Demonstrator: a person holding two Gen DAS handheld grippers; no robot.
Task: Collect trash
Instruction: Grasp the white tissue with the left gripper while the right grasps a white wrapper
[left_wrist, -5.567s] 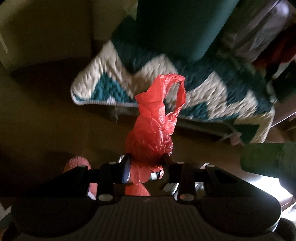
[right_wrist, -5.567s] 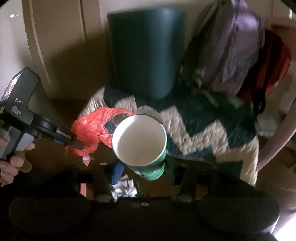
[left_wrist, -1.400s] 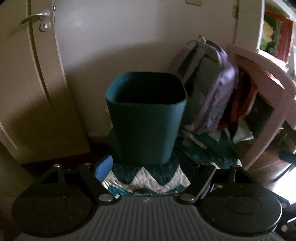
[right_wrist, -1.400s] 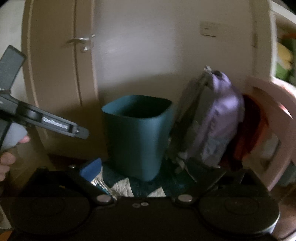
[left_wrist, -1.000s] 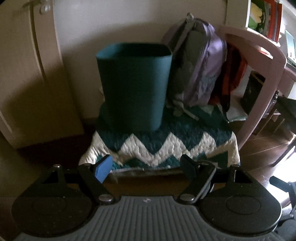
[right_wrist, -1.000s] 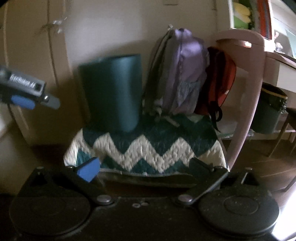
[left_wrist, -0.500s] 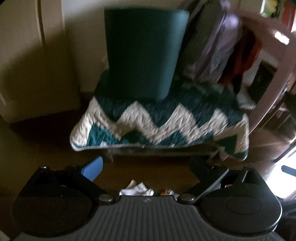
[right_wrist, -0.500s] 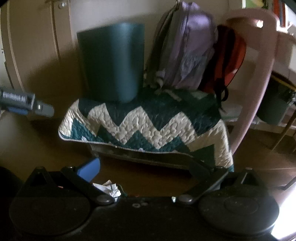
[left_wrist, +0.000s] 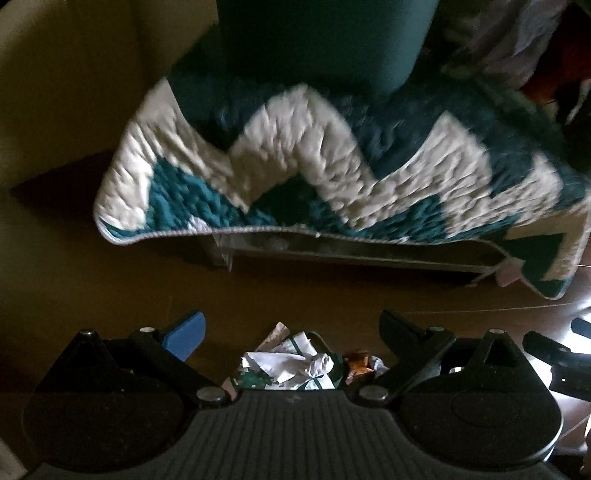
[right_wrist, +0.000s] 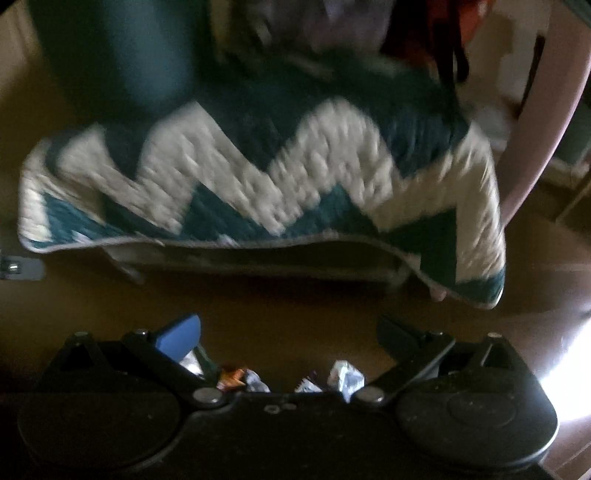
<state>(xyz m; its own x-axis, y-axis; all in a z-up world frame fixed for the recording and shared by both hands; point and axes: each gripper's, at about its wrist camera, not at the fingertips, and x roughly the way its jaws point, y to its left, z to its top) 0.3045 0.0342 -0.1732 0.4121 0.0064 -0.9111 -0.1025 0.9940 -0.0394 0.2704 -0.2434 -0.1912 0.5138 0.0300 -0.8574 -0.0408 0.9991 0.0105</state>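
Note:
Crumpled white and green paper trash (left_wrist: 291, 363) lies on the dark wooden floor, with a small orange wrapper (left_wrist: 357, 365) beside it. My left gripper (left_wrist: 291, 326) is open and empty, its fingers either side above this trash. In the right wrist view, small crumpled wrappers (right_wrist: 345, 376) and an orange scrap (right_wrist: 231, 374) lie on the floor. My right gripper (right_wrist: 290, 328) is open and empty above them. The dark teal bin (left_wrist: 325, 37) stands on a low bench at the top, also in the right wrist view (right_wrist: 110, 55).
A teal and white zigzag quilt (left_wrist: 332, 166) covers the low bench and overhangs its front edge. A purple backpack (left_wrist: 498, 33) leans behind it. A pink chair frame (right_wrist: 535, 122) stands at the right. The right gripper's body (left_wrist: 557, 363) shows at the left wrist view's right edge.
Both grippers have tilted down and dropped toward the floor. The bin has slid to the top of both views and the floor trash has come in between the fingers.

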